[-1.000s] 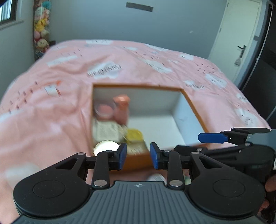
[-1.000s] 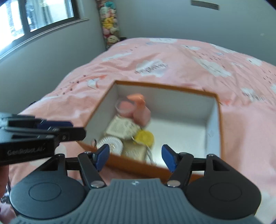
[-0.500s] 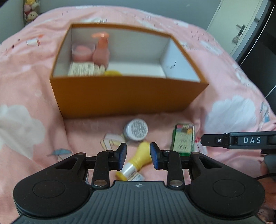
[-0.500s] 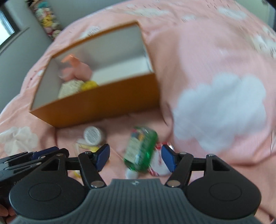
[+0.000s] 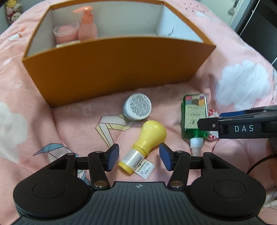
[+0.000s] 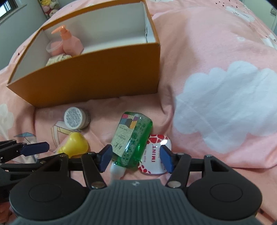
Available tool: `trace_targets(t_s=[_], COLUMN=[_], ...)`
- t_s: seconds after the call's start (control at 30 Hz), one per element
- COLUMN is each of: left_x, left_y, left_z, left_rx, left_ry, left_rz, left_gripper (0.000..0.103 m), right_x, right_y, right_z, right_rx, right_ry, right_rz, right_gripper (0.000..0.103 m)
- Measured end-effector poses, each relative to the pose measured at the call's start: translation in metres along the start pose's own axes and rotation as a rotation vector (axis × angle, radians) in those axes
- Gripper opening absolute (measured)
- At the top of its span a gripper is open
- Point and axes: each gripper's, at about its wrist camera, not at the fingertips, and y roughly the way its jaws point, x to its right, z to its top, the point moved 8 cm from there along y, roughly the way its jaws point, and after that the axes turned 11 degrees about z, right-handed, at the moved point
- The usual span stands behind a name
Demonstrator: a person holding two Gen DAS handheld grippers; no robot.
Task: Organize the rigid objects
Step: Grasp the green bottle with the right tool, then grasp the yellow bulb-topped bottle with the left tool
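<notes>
An orange box [image 5: 112,69] [image 6: 90,81] stands on the pink bed and holds a pink pump bottle [image 5: 87,26] [image 6: 70,41], a pink jar [image 5: 65,33] and a packet. In front of it lie a round silver tin [image 5: 137,106] [image 6: 75,117], a yellow bulb-shaped bottle [image 5: 147,140] [image 6: 74,142], a green bottle [image 5: 193,117] [image 6: 131,138] and a red-and-white mint tin [image 6: 155,154]. My left gripper [image 5: 139,156] is open, its fingers either side of the yellow bottle's lower end. My right gripper [image 6: 135,156] is open around the green bottle's cap end and the mint tin.
The pink cloud-print bedspread [image 6: 216,86] rises in folds to the right of the box. Plush toys [image 5: 13,13] hang at the far left wall. A dark doorway [image 5: 259,17] is at the far right.
Both grippers came down from above the box to the objects lying in front of it. The left gripper's jaws opened wider, now around the yellow bottle; the right closed in on the green bottle.
</notes>
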Motion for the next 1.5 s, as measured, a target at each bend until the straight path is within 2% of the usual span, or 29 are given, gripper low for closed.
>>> trace_targets(t_s=[0.2,0.27,0.37,0.53,0.7,0.83,0.93,1.23,1.5], left_x=[0.003,0.003,0.002,0.003,0.008,0.000,-0.010,-0.038,-0.047], left_y=[0.019,0.023,0.029,0.036,0.032,0.027,0.022,0.010,0.010], left_z=[-0.004,-0.004,-0.004,-0.005,-0.008,-0.009,-0.012,-0.023,-0.035], left_rx=[-0.048,-0.056,-0.072,-0.080,-0.081,-0.089,-0.106,-0.142,-0.201], left_ry=[-0.005,-0.009,-0.024,-0.035,-0.049,-0.097,-0.143,-0.330,-0.382], left_rz=[-0.011,-0.016,-0.026,-0.017,-0.009,-0.004,-0.018,-0.038,-0.095], left_gripper=[0.059,0.053,0.051,0.049,0.044,0.036,0.032,0.029,0.028], right_x=[-0.001,-0.004,-0.008,-0.011,-0.016,-0.021,-0.029,-0.034,-0.052], right_y=[0.019,0.023,0.027,0.030,0.038,0.044,0.049,0.033,0.007], right_z=[-0.004,-0.003,-0.003,-0.001,0.000,-0.002,-0.003,-0.006,-0.021], right_rx=[-0.041,-0.045,-0.040,-0.031,-0.036,-0.045,-0.051,-0.042,-0.126], right_ry=[-0.020,-0.040,-0.062,-0.077,-0.096,-0.131,-0.184,-0.148,-0.199], right_rz=[0.010,0.012,0.030,0.023,0.013,-0.007,-0.029,0.054,0.222], right_gripper=[0.059,0.058,0.053,0.051,0.058,0.061,0.057,0.051,0.049])
